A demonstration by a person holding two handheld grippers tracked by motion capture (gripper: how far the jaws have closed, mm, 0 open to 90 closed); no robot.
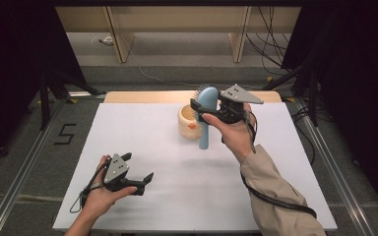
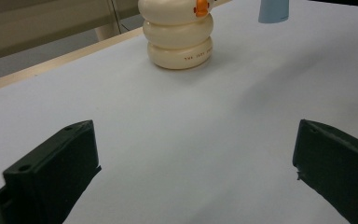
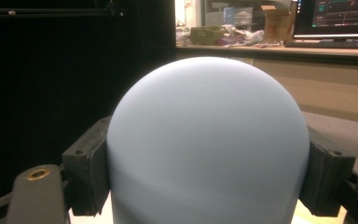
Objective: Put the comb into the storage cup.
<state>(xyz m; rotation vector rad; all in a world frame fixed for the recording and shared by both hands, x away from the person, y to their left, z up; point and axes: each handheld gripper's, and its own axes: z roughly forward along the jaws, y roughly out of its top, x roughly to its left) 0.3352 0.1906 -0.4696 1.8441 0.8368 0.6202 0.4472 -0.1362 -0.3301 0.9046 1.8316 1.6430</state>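
A pale blue hairbrush (image 1: 204,129) hangs upright, bristled head up and handle down, just right of a cream ringed holder (image 1: 188,126) with an orange spot. My right gripper (image 1: 203,109) is shut on the brush's head, above the back of the white table (image 1: 177,191). In the right gripper view the rounded back of the brush (image 3: 209,130) sits pressed between both black pads (image 3: 86,168). My left gripper (image 1: 146,183) rests low at the table's front left, open and holding nothing. The left gripper view has the holder (image 2: 179,44) ahead and the brush's handle tip (image 2: 273,11) to its right.
Wooden shelving (image 1: 177,24) stands behind the table, with cables (image 1: 270,44) on the floor. Dark curtains close both sides. Metal rails (image 1: 24,162) run along the floor left and right. A desk with a monitor (image 3: 335,21) lies beyond the right gripper.
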